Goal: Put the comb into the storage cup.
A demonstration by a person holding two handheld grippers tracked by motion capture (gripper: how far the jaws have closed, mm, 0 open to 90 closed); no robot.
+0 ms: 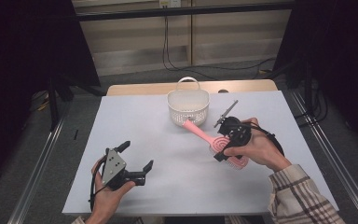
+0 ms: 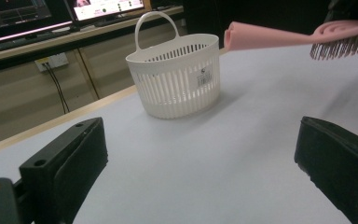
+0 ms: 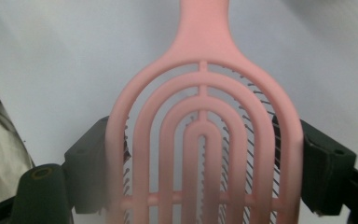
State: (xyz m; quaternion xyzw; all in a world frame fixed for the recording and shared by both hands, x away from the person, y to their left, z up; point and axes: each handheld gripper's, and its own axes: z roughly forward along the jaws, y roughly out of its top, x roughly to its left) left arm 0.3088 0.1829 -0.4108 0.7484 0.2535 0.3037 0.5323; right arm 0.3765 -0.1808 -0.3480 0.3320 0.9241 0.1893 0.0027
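Observation:
A pink vented hairbrush (image 1: 216, 141) hangs above the table, bristles down, its handle pointing at the white slatted basket (image 1: 188, 105). My right gripper (image 1: 227, 144) is shut on the brush head; in the right gripper view both jaws press the sides of the pink hairbrush (image 3: 204, 135). My left gripper (image 1: 136, 156) is held at the front left of the table, open, with nothing between its jaws. The left gripper view looks at the white basket (image 2: 177, 77), with the pink hairbrush (image 2: 279, 36) at the top right and the left gripper (image 2: 200, 168) open over bare table.
The white sheet-covered table (image 1: 135, 126) has a wooden strip along its far edge. The basket stands upright at the far middle with its handle up. Monitors (image 2: 51, 9) sit beyond the table. A plaid sleeve (image 1: 303, 196) comes in at the bottom right.

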